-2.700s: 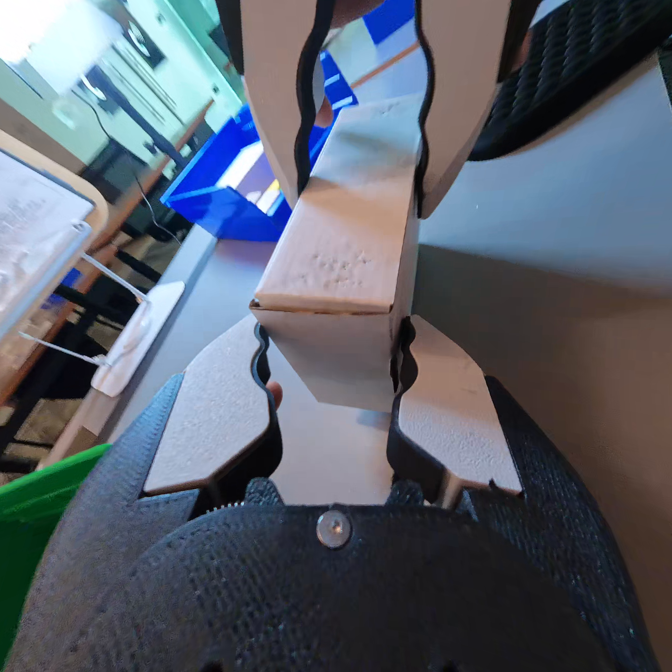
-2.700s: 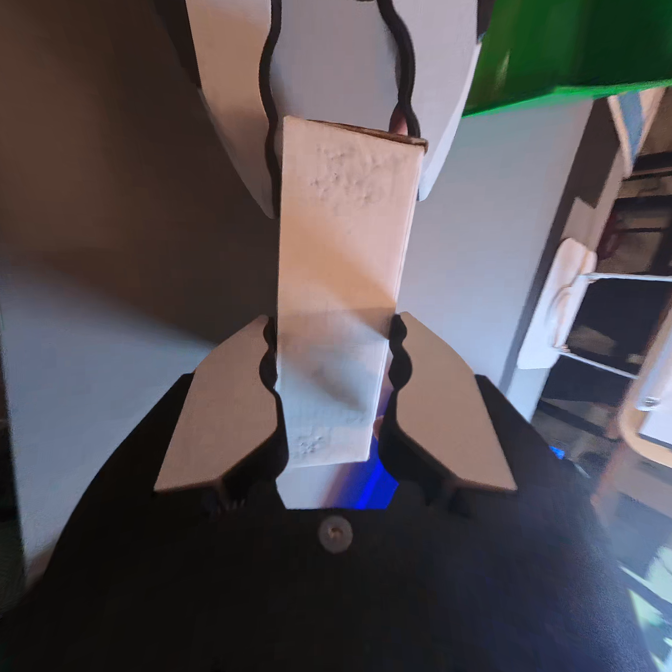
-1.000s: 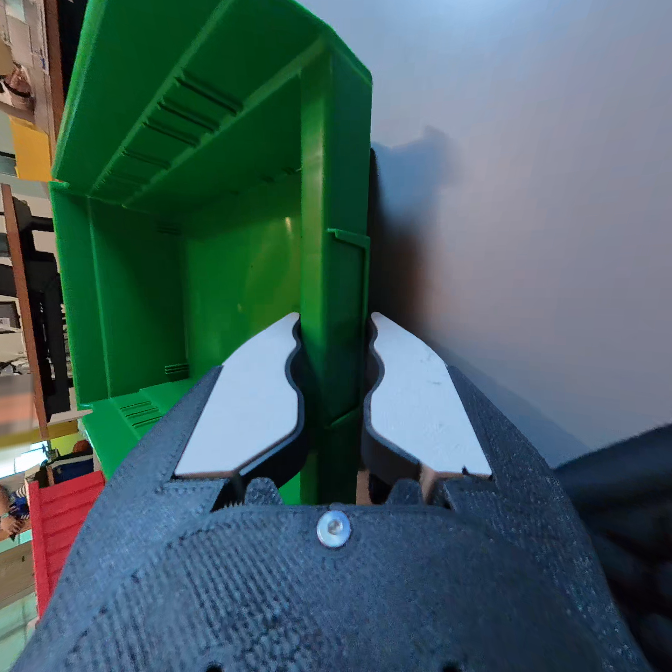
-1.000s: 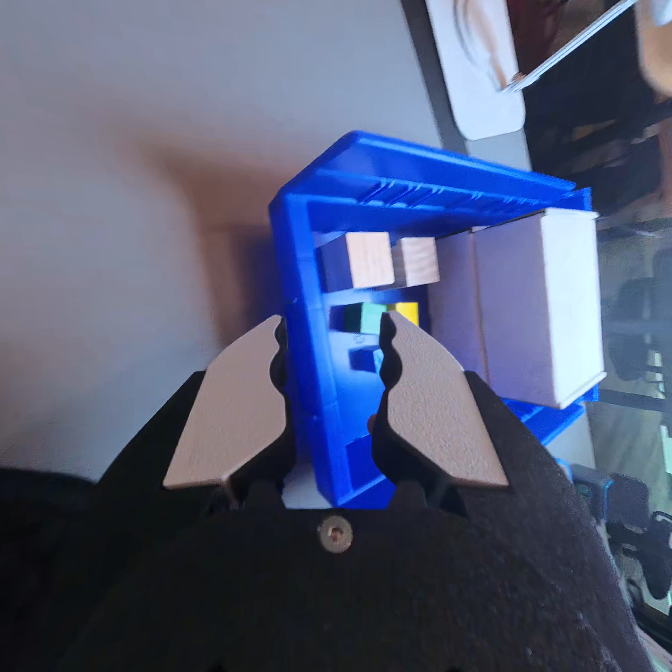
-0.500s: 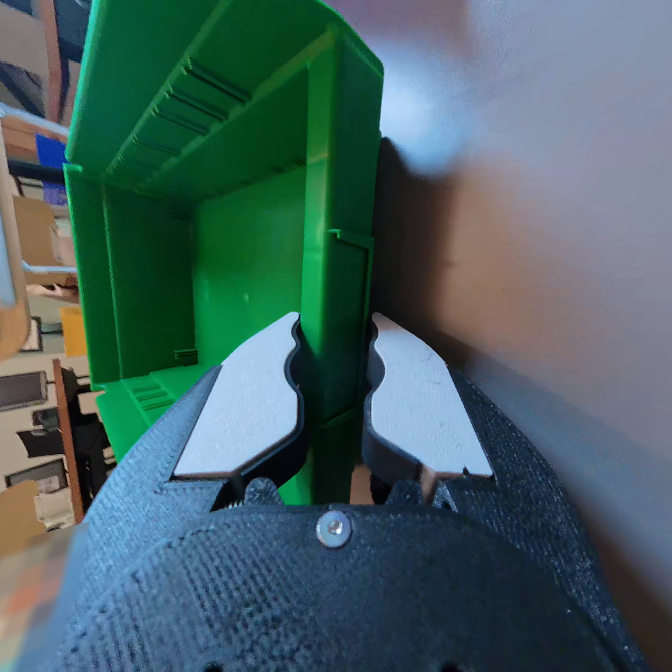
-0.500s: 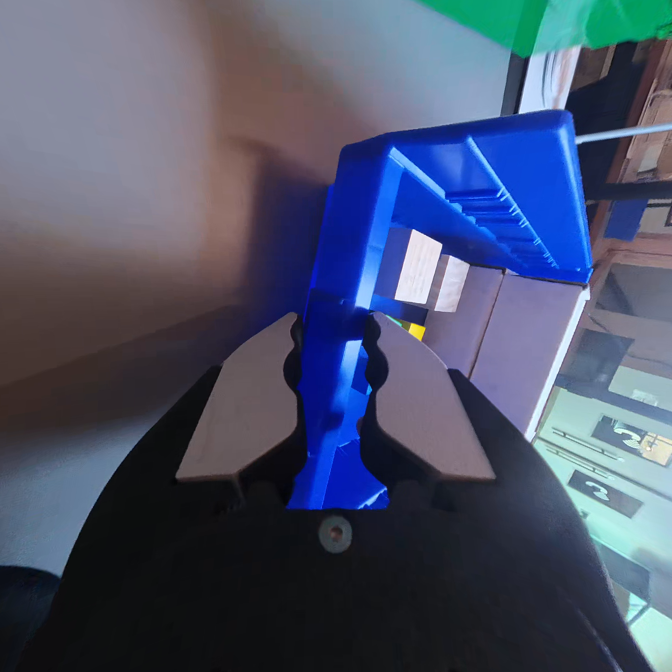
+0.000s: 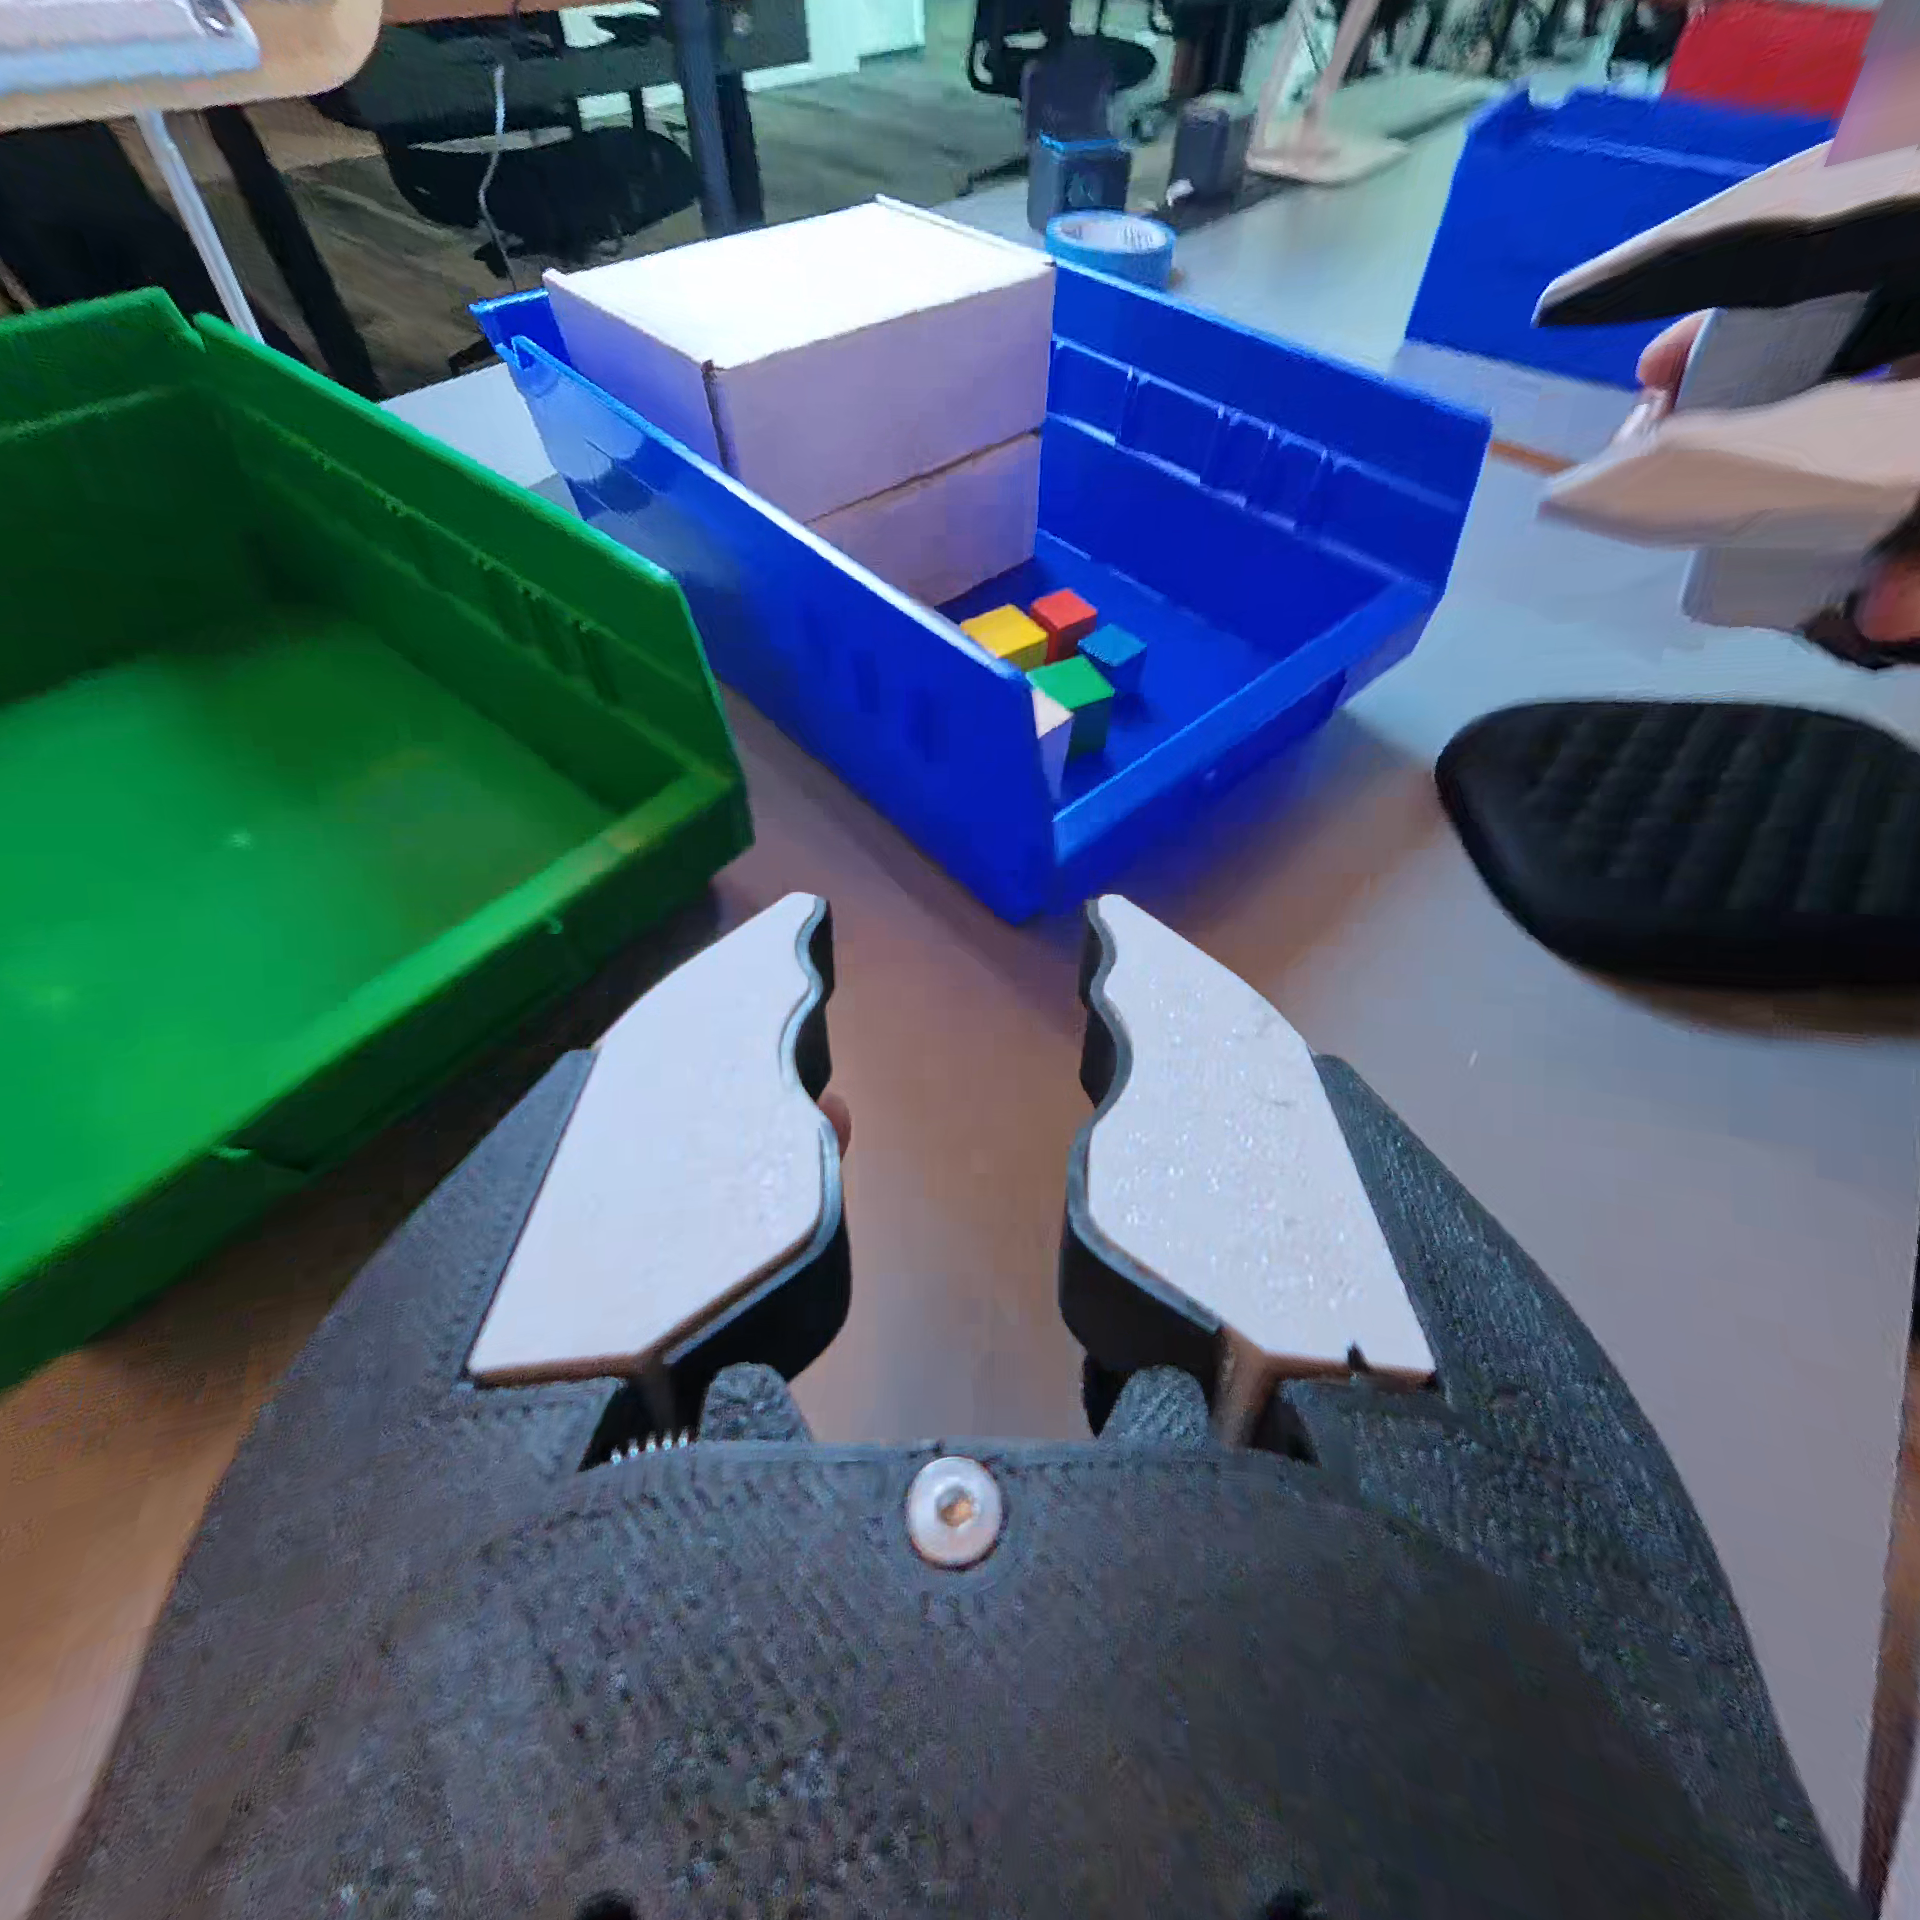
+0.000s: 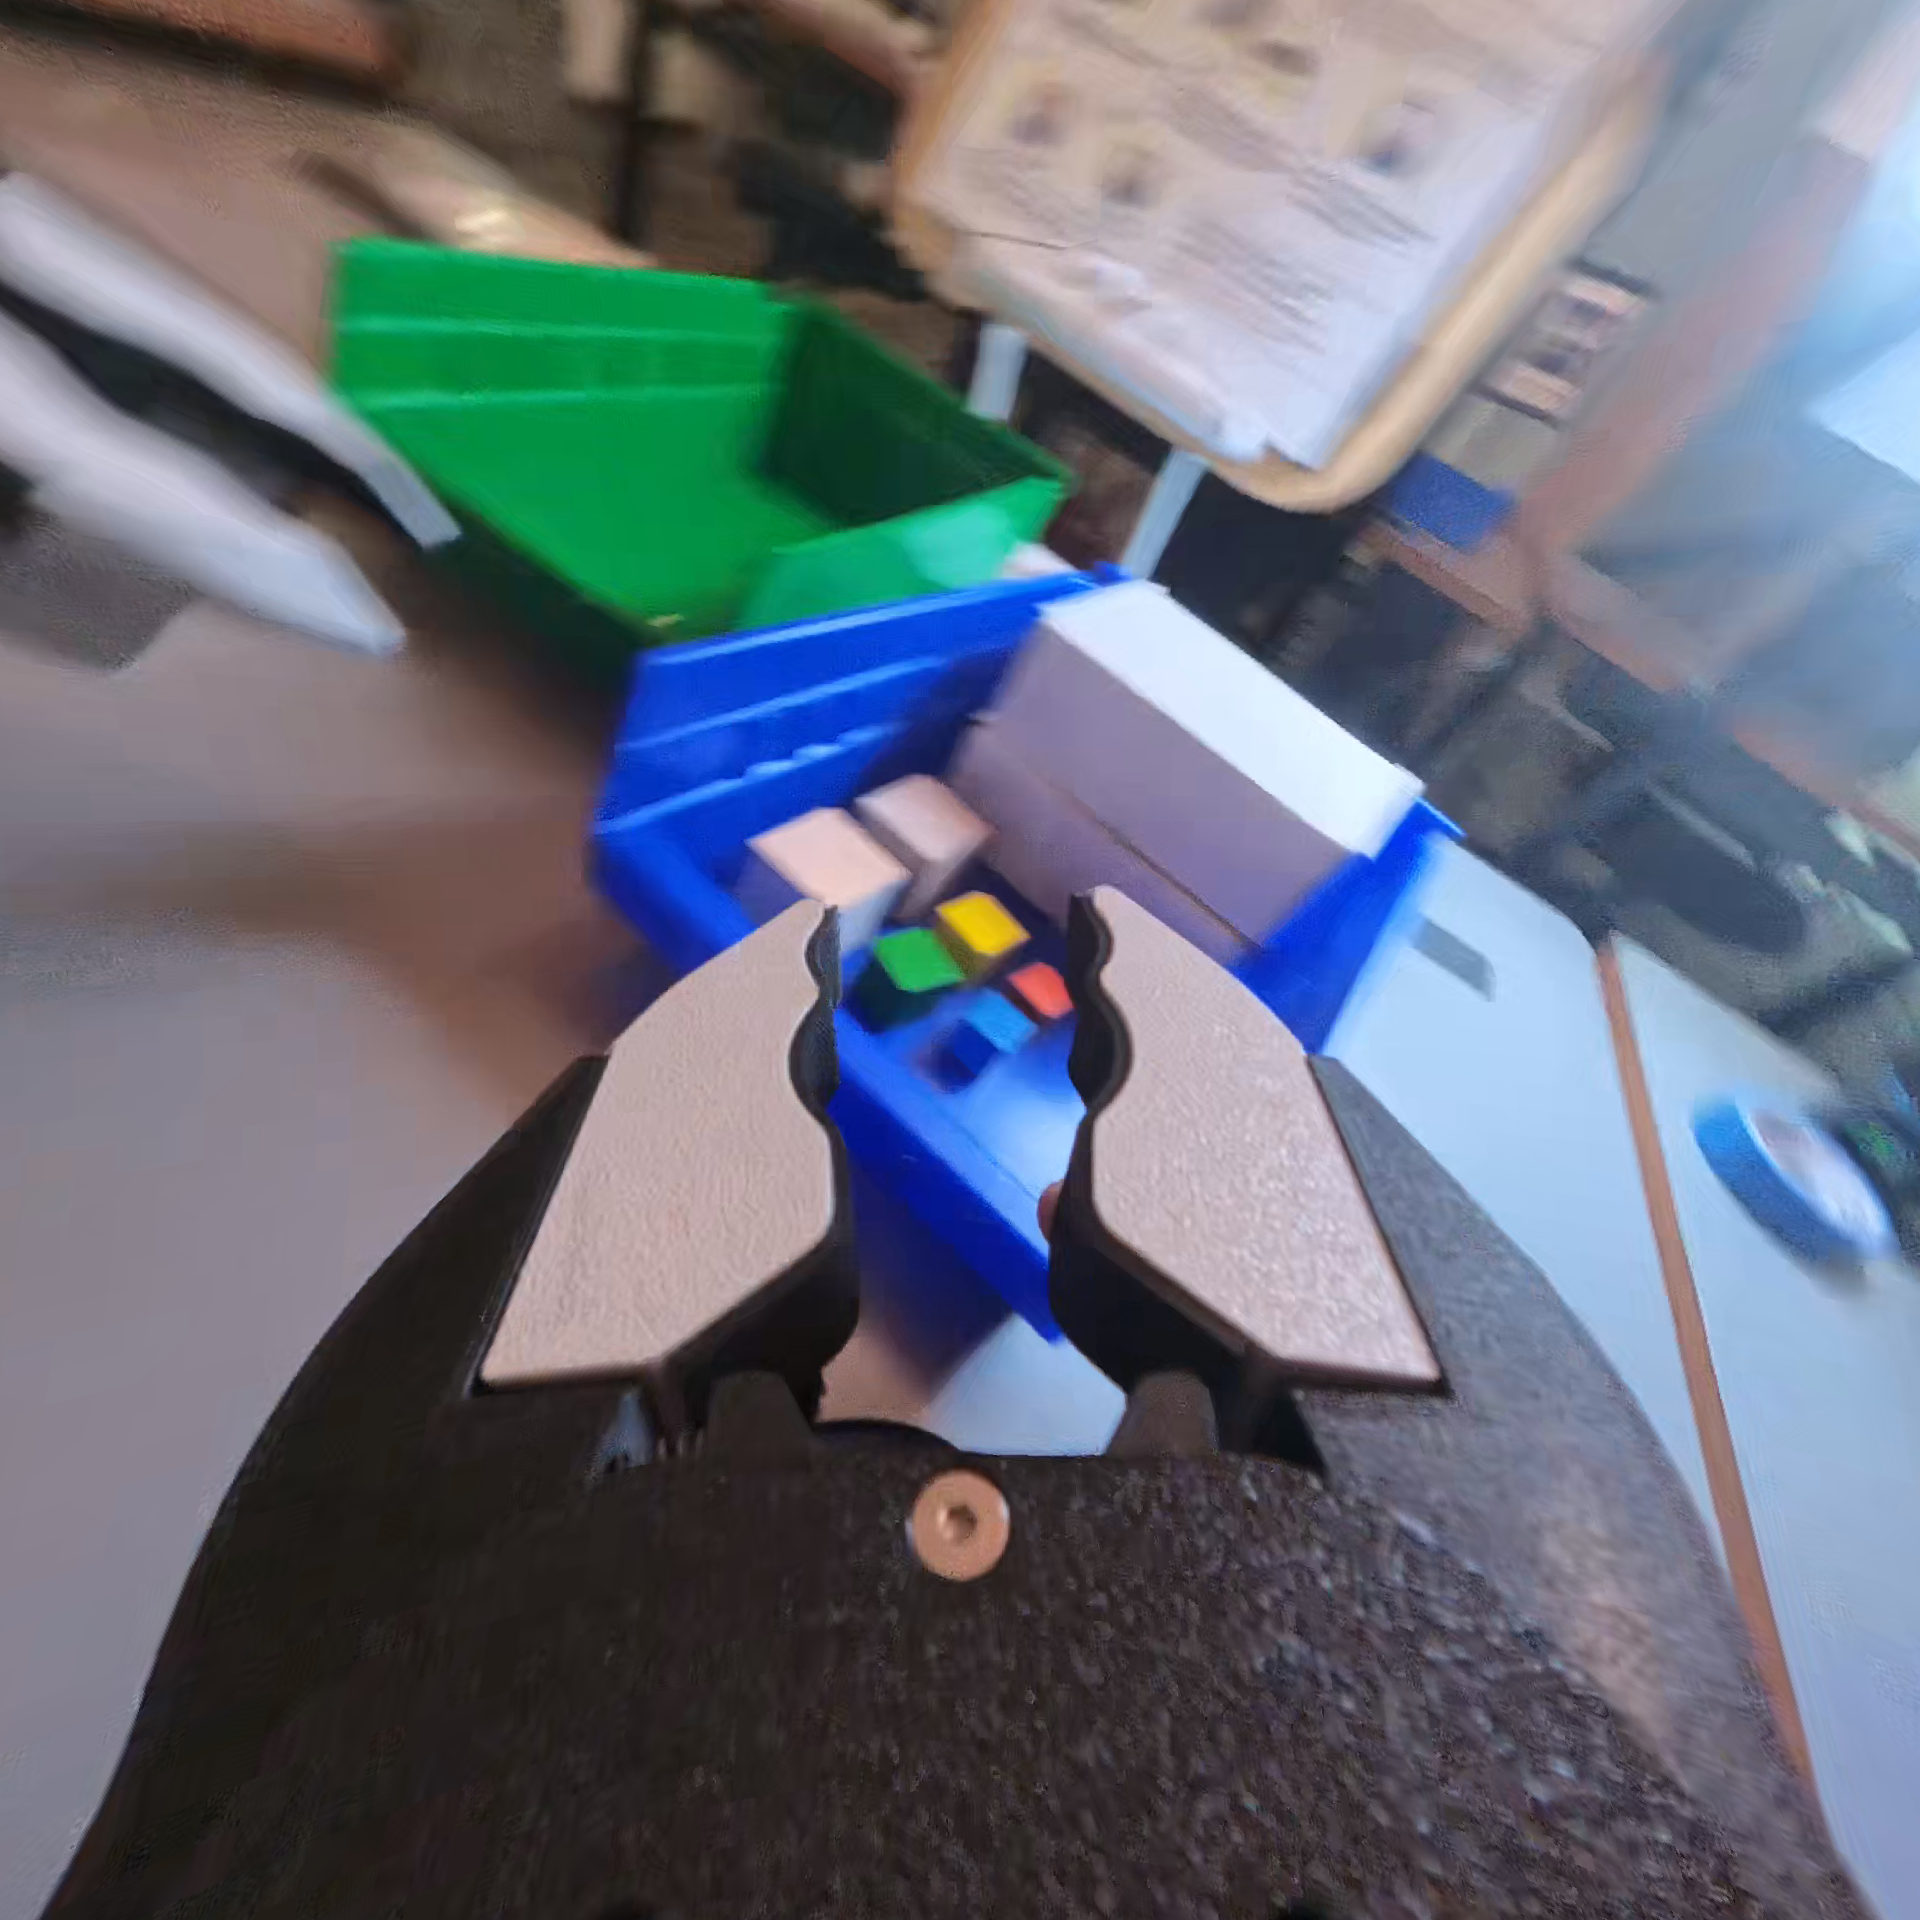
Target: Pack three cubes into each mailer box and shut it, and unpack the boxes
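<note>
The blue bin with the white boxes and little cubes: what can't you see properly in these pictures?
- Inside the white mailer boxes: both views show them shut, so their contents are hidden.
- The pale wooden blocks: the blue bin wall hides all but a corner in the left wrist view.
- Exact cube count: motion blur in the right wrist view smears them.
- The green bin: cut off by the left wrist view's edge.

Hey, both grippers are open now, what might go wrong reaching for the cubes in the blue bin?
1. The small cubes sit packed together in the blue bin, so a gripper may nudge or grab a neighbor.
2. The white boxes are stacked above the bin's rim; a low approach might knock them.
3. The right wrist view is blurred, so aim may be off.
</note>
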Motion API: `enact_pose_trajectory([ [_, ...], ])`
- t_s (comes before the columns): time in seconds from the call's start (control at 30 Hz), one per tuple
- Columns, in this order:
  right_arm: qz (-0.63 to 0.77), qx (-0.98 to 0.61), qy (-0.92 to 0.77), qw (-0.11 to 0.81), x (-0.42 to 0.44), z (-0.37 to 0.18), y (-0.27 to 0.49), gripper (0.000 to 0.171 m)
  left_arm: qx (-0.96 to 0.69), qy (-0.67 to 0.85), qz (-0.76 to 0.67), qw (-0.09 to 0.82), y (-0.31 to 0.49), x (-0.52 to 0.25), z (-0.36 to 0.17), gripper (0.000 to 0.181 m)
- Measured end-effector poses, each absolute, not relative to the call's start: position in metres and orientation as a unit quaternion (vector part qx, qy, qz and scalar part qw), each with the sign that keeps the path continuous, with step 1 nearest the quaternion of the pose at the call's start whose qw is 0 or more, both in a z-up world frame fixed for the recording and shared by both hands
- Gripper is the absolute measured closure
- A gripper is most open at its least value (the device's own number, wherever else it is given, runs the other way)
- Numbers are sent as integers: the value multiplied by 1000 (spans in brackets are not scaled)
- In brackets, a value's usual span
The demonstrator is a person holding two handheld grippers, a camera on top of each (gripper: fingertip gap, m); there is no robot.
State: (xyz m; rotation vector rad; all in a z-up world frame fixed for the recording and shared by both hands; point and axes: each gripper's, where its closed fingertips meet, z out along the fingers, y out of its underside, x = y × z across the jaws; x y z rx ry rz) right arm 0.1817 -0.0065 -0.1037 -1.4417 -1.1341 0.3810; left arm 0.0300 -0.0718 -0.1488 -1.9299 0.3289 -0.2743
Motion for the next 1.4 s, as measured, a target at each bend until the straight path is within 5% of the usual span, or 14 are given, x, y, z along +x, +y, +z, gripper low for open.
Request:
enact_pose_trajectory([
  [0.1,138,-698,-346,611,239,-110,54,125,-817,59,-135,557,-52,49,-160,132],
  [0.23,195,-775,-324,507,233,-163,82,115,-814,-7,-91,574,-10,53,-171,128],
  [0.37,171,-789,-329,490,227,-185,93,157,-818,-15,-85,569,13,64,-185,162],
  [0.53,115,-756,-324,558,244,-156,75,163,-809,64,8,584,4,74,-170,169],
  [0.93,186,-627,-385,651,173,-10,-55,161,-748,65,141,645,-145,15,-23,170],
  [1.13,288,-591,-439,612,58,-11,-99,162,-758,31,254,601,-230,-67,-3,169],
  [1.4,367,-558,-506,546,-36,-62,-150,161,-804,33,324,498,-299,-136,-42,167],
])
